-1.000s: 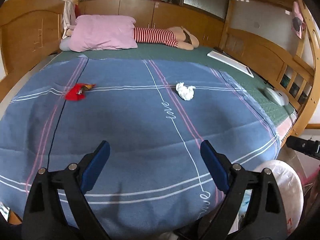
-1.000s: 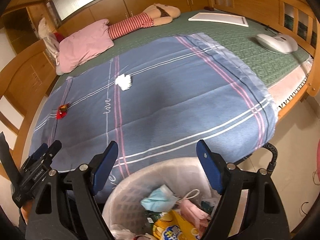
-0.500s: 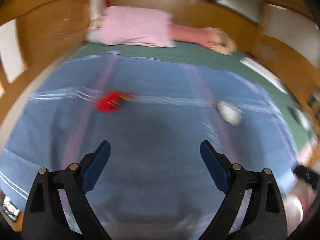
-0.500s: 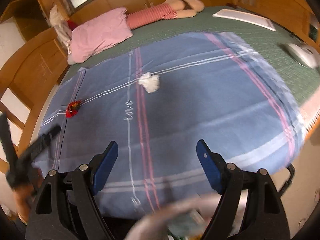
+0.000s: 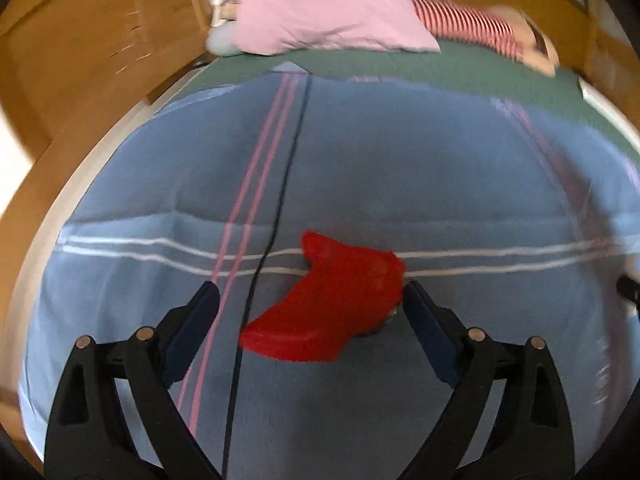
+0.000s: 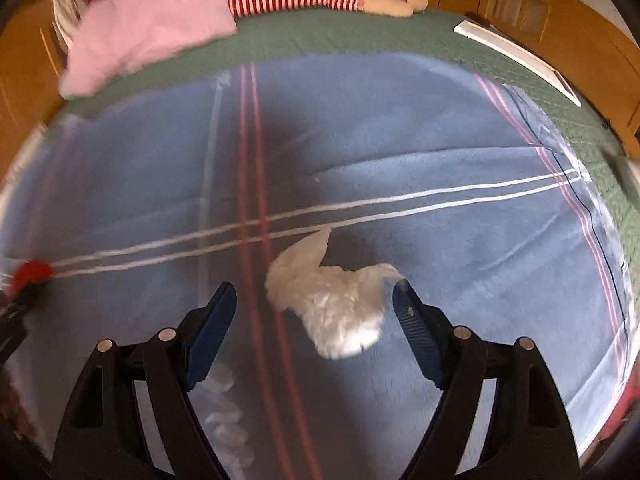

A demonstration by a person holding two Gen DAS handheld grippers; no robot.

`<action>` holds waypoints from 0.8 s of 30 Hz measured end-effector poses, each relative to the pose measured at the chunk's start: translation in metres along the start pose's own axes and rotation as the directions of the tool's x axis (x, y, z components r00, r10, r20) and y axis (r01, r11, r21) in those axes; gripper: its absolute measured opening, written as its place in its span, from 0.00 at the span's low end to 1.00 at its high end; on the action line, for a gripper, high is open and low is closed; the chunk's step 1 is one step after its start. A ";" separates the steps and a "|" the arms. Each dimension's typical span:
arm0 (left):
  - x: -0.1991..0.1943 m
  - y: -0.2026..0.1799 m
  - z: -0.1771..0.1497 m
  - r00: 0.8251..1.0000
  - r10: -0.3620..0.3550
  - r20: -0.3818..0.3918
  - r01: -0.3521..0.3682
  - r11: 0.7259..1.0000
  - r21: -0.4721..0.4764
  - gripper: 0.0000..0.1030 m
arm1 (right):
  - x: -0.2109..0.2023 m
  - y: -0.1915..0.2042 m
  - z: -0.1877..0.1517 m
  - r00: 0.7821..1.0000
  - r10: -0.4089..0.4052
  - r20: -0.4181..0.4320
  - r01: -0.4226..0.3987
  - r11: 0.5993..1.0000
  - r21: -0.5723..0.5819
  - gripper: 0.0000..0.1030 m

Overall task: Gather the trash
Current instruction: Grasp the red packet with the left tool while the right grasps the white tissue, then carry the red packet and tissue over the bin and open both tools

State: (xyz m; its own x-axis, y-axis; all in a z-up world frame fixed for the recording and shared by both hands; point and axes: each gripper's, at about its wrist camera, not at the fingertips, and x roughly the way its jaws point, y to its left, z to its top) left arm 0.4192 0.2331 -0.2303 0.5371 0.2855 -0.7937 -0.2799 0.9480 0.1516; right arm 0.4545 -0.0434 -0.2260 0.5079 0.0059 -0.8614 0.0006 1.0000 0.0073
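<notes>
Two pieces of trash lie on the blanket, so collecting is left to do. Your left gripper has its jaws spread around the red wrapper, which sits between the pads, close to the right one. Your right gripper is likewise spread around the white tissue, not yet pinching it. No bin shows in either view now. Both pieces look light and crushable, an easy squeeze.
</notes>
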 end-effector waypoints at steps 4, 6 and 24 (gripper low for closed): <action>0.011 0.007 -0.002 0.994 -0.107 -0.029 0.106 0.994 -0.038 0.52 | 0.000 0.003 -0.008 0.999 -0.002 0.042 0.005 0.999 -0.054 0.34; 0.007 0.009 0.001 0.992 -0.119 -0.032 0.117 0.991 -0.066 0.39 | -0.012 0.003 -0.013 0.999 0.005 0.049 -0.001 0.997 -0.082 0.26; -0.258 -0.027 -0.098 0.857 -0.423 0.295 0.416 0.905 0.090 0.31 | -0.258 -0.118 -0.164 0.954 0.247 0.169 -0.236 0.968 -0.084 0.25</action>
State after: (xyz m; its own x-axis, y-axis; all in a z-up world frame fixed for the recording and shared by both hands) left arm 0.2103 0.1201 -0.0876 0.8133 -0.1146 -0.5704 0.0414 0.9893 -0.1397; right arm 0.1819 -0.1626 -0.0882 0.6307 0.2519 -0.7340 -0.1913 0.9671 0.1675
